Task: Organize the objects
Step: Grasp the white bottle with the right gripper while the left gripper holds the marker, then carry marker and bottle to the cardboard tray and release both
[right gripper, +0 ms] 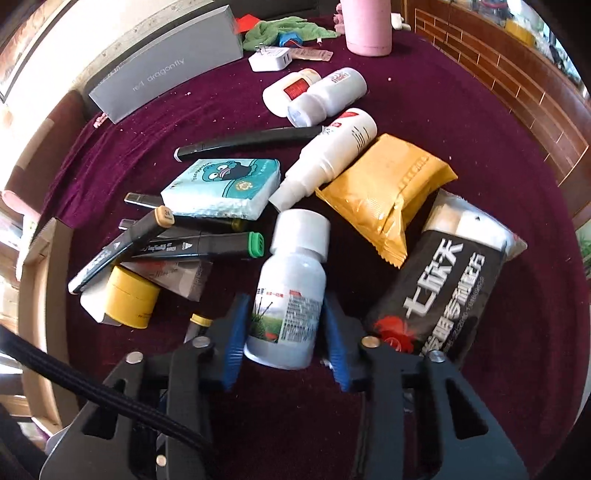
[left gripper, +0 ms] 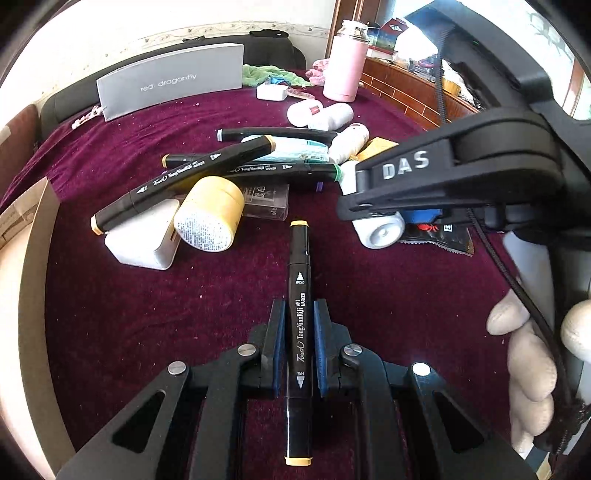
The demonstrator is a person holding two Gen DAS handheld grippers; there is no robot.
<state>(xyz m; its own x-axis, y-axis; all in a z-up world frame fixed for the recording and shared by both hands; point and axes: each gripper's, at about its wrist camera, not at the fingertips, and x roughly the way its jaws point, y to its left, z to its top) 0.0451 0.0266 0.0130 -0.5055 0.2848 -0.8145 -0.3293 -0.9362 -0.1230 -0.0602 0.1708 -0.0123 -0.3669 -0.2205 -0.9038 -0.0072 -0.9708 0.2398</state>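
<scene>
Dark purple velvety tablecloth (right gripper: 461, 122), crumb-speckled. Grey box (right gripper: 166, 70) near the far edge, pink flask (right gripper: 367, 27) maybe at the far corner, markers and bottles piled mid-table.

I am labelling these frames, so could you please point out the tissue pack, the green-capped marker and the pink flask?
Tissue pack (right gripper: 221, 188), right wrist view, printed top face.
Green-capped marker (right gripper: 207, 246), right wrist view, black barrel.
Pink flask (left gripper: 343, 68), left wrist view, pink body.

A home, we judge: maroon cloth (right gripper: 461, 110) over a table, wooden cabinet (right gripper: 517, 85), pink flask (left gripper: 345, 62), phone charger (right gripper: 267, 61), green towel (right gripper: 284, 29).
</scene>
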